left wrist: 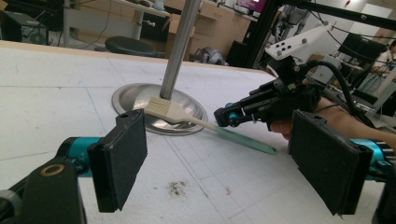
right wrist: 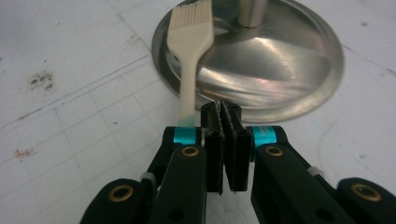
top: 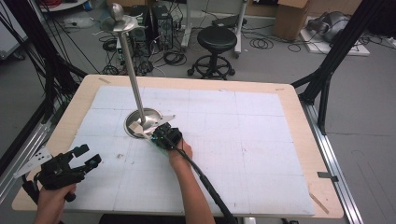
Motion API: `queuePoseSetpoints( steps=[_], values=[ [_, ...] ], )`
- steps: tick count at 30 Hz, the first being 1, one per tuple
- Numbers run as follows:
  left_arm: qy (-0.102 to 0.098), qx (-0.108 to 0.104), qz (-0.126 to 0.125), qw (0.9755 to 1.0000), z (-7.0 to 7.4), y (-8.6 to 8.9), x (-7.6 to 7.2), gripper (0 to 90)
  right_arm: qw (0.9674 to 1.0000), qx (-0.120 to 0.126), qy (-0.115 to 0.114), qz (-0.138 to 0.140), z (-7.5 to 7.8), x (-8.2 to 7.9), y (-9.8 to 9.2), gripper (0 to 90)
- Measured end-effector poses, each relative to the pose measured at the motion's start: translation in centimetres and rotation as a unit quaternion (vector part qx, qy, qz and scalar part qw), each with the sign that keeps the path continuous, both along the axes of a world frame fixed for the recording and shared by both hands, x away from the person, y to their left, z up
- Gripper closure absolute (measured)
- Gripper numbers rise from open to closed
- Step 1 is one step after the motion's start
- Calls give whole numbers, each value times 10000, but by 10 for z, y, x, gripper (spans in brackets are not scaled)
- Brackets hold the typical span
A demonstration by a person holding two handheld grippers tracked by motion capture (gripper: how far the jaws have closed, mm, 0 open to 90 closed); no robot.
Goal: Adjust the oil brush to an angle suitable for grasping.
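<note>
The stand (top: 143,119) has a round steel base on the white mat (top: 243,140) and a thin pole rising from the middle of it, and everything else sits around that base. A brush (left wrist: 187,119) with a cream bristle head and a pale green handle lies with its head on the base's near rim, just beside the foot of the pole, while its handle runs off the rim and down onto the mat toward the person's side. The right gripper (right wrist: 223,122) is at the base's near edge, right beside the brush handle; its jaws are pressed flat together with nothing between them, and in the right gripper view the handle passes just to the left of the closed pads, not inside them. In the left gripper view that gripper's tip sits over the handle at about the point where cream turns to green, but whether it touches the handle cannot be told. The left gripper (left wrist: 217,161) is well away from the base, near the table's (top: 299,109) front left corner, with its jaws spread wide and empty, pointed toward the stand. A small dark smudge (left wrist: 176,187) marks the mat between it and the base.
</note>
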State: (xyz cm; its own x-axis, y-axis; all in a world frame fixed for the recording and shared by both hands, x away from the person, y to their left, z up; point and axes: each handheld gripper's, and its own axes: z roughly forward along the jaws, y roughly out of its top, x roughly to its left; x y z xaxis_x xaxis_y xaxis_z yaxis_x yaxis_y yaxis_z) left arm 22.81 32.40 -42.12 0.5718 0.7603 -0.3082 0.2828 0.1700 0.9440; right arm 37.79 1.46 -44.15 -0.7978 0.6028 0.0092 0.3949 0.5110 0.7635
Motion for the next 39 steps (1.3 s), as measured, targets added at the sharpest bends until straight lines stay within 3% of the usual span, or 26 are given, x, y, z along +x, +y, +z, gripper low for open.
queuePoseSetpoints(
  steps=[6,11,15,19,23,25,29,30,31,35,39],
  values=[
    [15,12,6,10000,0,1,0,207,9997,-26,149,200,-1,-1,3,894],
    [10,23,-6,10000,0,1,0,213,9973,-50,380,625,-3,-4,6,895],
    [7,47,-48,10000,0,0,0,256,9915,-89,541,1177,-1,-13,8,895],
    [-66,98,-256,9996,1,0,-1,362,9942,-81,464,969,2,-16,0,889],
    [-65,289,-350,9989,1,-5,2,412,9976,64,276,633,14,-22,-33,889],
    [-62,495,-462,9977,1,-7,6,459,9985,66,150,518,22,-29,-55,890],
    [111,736,-607,9954,1,-15,17,737,9996,133,-104,206,37,-47,-103,894],
    [113,800,-623,9948,1,-18,18,834,9996,199,-186,116,41,-54,-120,895],
    [89,887,-651,9939,2,-21,20,872,9995,215,-248,34,44,-59,-130,895],
    [79,941,-818,9922,4,-37,29,896,9969,544,-430,-377,48,-84,-186,895],
    [217,1127,-933,9890,2,-53,43,897,9908,920,-527,-837,46,-108,-237,823]
  ],
)
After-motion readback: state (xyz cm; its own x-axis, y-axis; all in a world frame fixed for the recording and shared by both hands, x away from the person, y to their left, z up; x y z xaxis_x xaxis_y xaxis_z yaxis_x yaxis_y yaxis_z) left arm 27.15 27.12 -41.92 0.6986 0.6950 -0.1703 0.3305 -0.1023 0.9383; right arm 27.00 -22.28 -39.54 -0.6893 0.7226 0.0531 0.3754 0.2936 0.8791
